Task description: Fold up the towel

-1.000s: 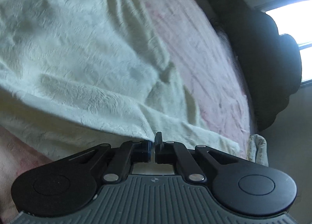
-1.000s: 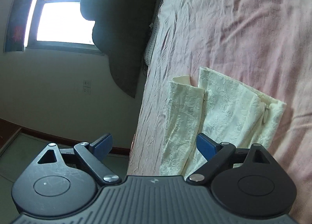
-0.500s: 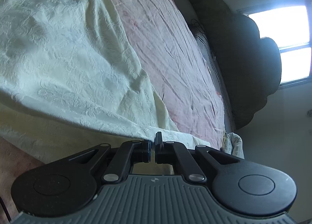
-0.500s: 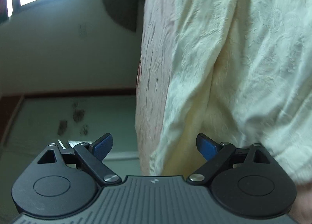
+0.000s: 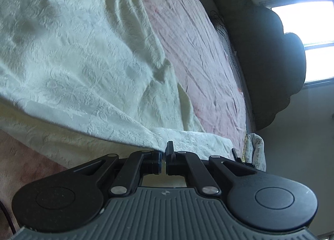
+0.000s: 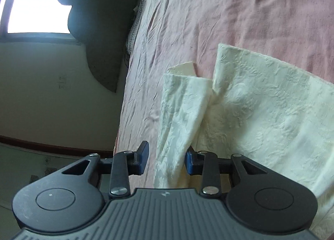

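Note:
A cream embossed towel (image 5: 83,52) lies rumpled across a pink bed sheet (image 5: 198,41). My left gripper (image 5: 163,156) is shut on a lifted edge of it, and the cloth drapes away to the upper left. In the right wrist view the towel (image 6: 261,114) lies partly folded near the bed's side edge. One narrow folded flap (image 6: 177,118) runs down between the blue pads (image 6: 144,156) of my right gripper (image 6: 167,158). That gripper is partly narrowed and still open, with a small gap left of the flap.
A dark padded headboard (image 5: 261,52) stands at the bed's far end under a bright window (image 5: 313,41). A patterned cloth (image 5: 255,148) sits at the sheet's corner. Beside the bed drop the wall and the floor (image 6: 31,166).
The right gripper's fingers have narrowed from wide apart to close around the towel flap, and its view tilted back up over the bed. The left gripper stays pinched on the towel edge.

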The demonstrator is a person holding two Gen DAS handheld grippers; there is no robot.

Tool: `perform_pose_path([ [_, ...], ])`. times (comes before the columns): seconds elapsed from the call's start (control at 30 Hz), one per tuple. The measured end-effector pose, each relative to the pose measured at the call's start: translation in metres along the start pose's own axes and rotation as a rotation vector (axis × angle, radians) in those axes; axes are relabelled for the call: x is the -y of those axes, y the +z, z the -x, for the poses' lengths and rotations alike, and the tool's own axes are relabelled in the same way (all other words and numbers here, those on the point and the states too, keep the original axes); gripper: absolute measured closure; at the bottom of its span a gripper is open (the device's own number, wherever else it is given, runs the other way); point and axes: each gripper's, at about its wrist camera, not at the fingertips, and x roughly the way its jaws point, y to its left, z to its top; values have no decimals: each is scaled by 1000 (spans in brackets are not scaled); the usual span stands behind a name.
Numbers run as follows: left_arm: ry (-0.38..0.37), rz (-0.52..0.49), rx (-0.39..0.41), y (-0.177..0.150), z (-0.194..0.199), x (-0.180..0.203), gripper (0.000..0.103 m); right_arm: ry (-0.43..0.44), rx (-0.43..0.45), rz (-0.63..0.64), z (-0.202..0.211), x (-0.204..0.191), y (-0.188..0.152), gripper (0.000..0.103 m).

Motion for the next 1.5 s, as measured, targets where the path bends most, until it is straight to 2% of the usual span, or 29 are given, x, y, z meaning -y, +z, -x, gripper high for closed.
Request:
perform_pose_path([
  [0.07, 0, -2, -5, -1, 0, -1, 102, -2, 26, 23, 1, -1, 3, 69],
  [0.13, 2, -8, -6, -1, -1, -2, 102, -7, 47, 31, 3, -2, 11, 80],
  [0.17, 2, -10, -5, -2, -1, -2, 102, 1, 41, 24, -2, -1, 15, 97],
  [0.2, 2, -15, -7, -2, -2, -3, 102, -1, 33, 19, -4, 0, 18, 99],
  [0.33, 14, -28, -13, -4, -4, -7, 101, -55, 59, 126, -8, -15, 11, 99],
  [0.43, -4, -79, -5, -8, 4, 0, 100, 17, 72, 198, 17, -43, 8, 100],
  [0.5, -28, -108, -38, -12, 8, 0, 92, 69, 84, 255, 49, -55, 4, 100],
  [0.53, -38, -117, -72, -14, 7, -3, 89, 65, 95, 268, 64, -51, 3, 100],
  [0.57, -38, -120, -105, -17, 5, -8, 90, 48, 98, 253, 78, -38, 3, 99],
  [0.67, -3, -81, -164, -24, -4, -25, 88, -89, 64, 126, 88, 23, 8, 99],
  [0.7, 1, -77, -170, -24, -6, -27, 87, -112, 52, 101, 88, 35, 7, 99],
  [0.8, -5, -96, -171, -21, -4, -22, 85, -135, 64, 144, 90, 35, 0, 99],
  [0.9, -8, -81, -173, -17, 0, -22, 82, -109, 57, 117, 92, 32, 2, 99],
  [1.0, -2, -42, -161, -11, 9, -35, 82, -156, 42, 132, 88, 28, 3, 99],
  [1.07, -6, -15, -180, -7, 13, -45, 82, -190, 34, 114, 84, 37, 3, 99],
  [1.13, 1, -20, -212, -6, 17, -49, 82, -161, 44, 86, 95, 49, -4, 99],
  [1.27, 26, -165, -316, -11, 29, -34, 82, -154, 53, 50, 109, 52, -4, 97],
  [1.37, 32, -350, -372, -18, 41, -9, 79, -190, 153, 103, 134, 43, 2, 93],
  [1.43, 18, -510, -332, -25, 51, 10, 77, -192, 219, 150, 152, 34, 11, 91],
  [1.5, 19, -668, -227, -36, 56, 31, 68, -166, 216, 218, 154, 15, 22, 89],
])
